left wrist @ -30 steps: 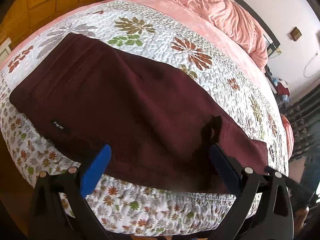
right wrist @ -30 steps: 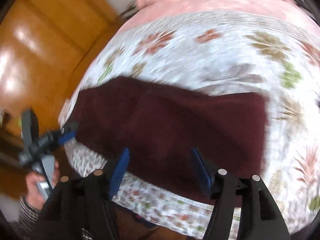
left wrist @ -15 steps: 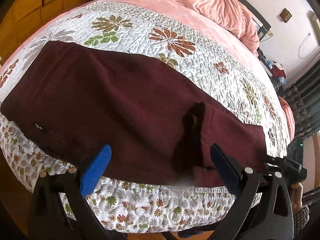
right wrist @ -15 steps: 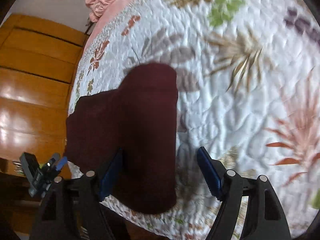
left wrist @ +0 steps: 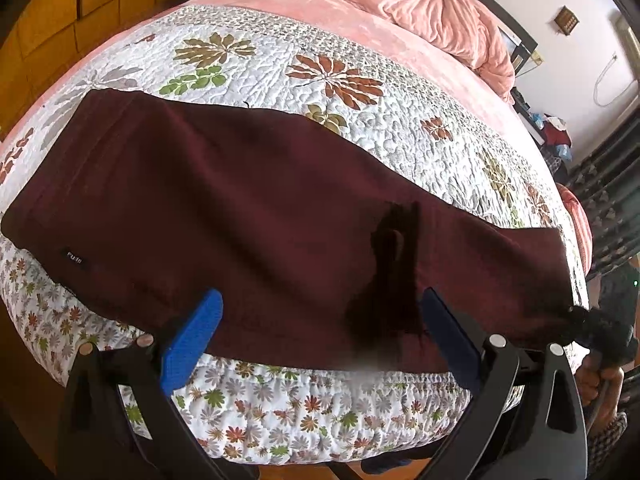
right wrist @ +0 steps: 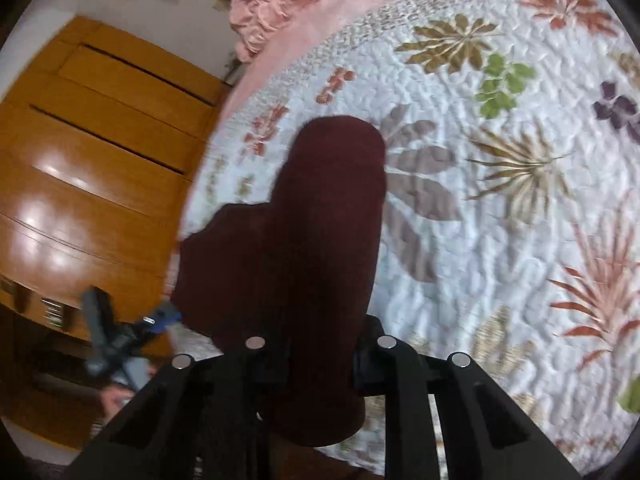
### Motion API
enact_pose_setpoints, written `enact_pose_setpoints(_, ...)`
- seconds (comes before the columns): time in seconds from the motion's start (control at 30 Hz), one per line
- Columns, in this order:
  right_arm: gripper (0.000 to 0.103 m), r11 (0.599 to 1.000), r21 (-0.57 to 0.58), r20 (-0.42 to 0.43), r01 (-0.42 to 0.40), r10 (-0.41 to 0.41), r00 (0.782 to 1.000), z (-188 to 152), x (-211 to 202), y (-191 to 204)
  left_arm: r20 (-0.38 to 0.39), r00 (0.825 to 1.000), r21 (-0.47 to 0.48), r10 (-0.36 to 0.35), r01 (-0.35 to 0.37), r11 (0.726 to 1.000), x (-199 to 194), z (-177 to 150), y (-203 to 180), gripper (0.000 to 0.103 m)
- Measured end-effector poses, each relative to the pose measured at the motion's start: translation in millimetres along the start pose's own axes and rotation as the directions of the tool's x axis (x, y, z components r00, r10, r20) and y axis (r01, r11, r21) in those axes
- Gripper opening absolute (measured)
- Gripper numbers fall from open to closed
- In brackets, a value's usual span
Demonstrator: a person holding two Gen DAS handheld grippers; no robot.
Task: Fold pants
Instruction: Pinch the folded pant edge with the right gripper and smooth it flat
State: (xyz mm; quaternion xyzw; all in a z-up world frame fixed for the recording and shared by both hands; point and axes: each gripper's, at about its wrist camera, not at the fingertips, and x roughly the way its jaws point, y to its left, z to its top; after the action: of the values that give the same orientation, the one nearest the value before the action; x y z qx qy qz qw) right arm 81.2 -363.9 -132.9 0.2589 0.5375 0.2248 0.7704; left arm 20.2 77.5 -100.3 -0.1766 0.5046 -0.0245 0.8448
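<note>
The bed (left wrist: 400,128), under a floral quilt (left wrist: 360,80), carries the maroon pants (left wrist: 248,216) stretched along its near edge. The left gripper (left wrist: 316,334) hangs released above that edge, holding nothing. The right gripper (right wrist: 320,364) is clenched on the pants' leg end at the bed's corner.

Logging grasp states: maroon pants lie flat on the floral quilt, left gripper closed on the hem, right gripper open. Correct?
Grippers swapped. The right gripper is closed on the pants in the right wrist view; the left gripper is open above them, as the left wrist view shows. They do lie on the quilt.
</note>
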Motion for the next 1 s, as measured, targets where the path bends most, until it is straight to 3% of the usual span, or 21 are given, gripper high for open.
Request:
enact_pose_setpoints(0.1, 0.026, 0.993, 0.027, -0.1, 0.117, -0.114, 0.989, -10.4, 32.2, -20.5, -0.022, 1.0, -0.01, -0.012, 0.011, 1.0, 6.6, -1.1, -0.5, 0.099)
enact_pose_setpoints(0.23, 0.047, 0.991, 0.058, -0.095, 0.121, -0.115, 0.989, -10.9, 31.4, -27.4, -0.024, 1.0, 0.017, -0.015, 0.015, 1.0, 6.7, -4.4, -5.0, 0.099)
enact_pose_setpoints(0.37, 0.047, 0.966, -0.076, -0.001, 0.246, -0.247, 0.969, -5.7, -0.3, 2.1, -0.025, 0.999, 0.009, -0.022, 0.023, 1.0, 9.0, -3.4, -7.4, 0.099)
enact_pose_setpoints(0.5, 0.044, 0.964, -0.175, 0.061, 0.201, -0.193, 0.979, 4.6, -13.8, 42.3, -0.027, 0.999, 0.038, -0.044, 0.045, 0.998, 10.1, -2.8, -21.2, 0.099)
enact_pose_setpoints(0.67, 0.04, 0.95, -0.246, 0.014, 0.194, -0.196, 0.98, 8.9, 27.3, 75.6, -0.021, 0.999, 0.069, -0.038, 0.039, 0.997, 6.0, -5.9, -27.3, 0.099)
enact_pose_setpoints(0.83, 0.038, 0.96, -0.178, -0.104, 0.215, -0.236, 0.966, -4.1, 81.2, 55.0, -0.025, 1.0, 0.047, -0.019, 0.021, 0.999, 5.6, -6.1, -17.6, 0.099)
enact_pose_setpoints(0.87, 0.038, 0.958, -0.179, -0.095, 0.224, -0.244, 0.965, -8.1, 88.2, 52.3, -0.027, 0.999, 0.039, -0.018, 0.019, 0.999, 6.3, -5.7, -15.6, 0.099)
enact_pose_setpoints(1.0, 0.037, 0.968, -0.171, -0.078, 0.185, -0.201, 0.977, -9.9, 71.2, 58.3, -0.024, 1.0, 0.022, -0.016, 0.016, 1.0, 4.5, -5.0, -9.0, 0.099)
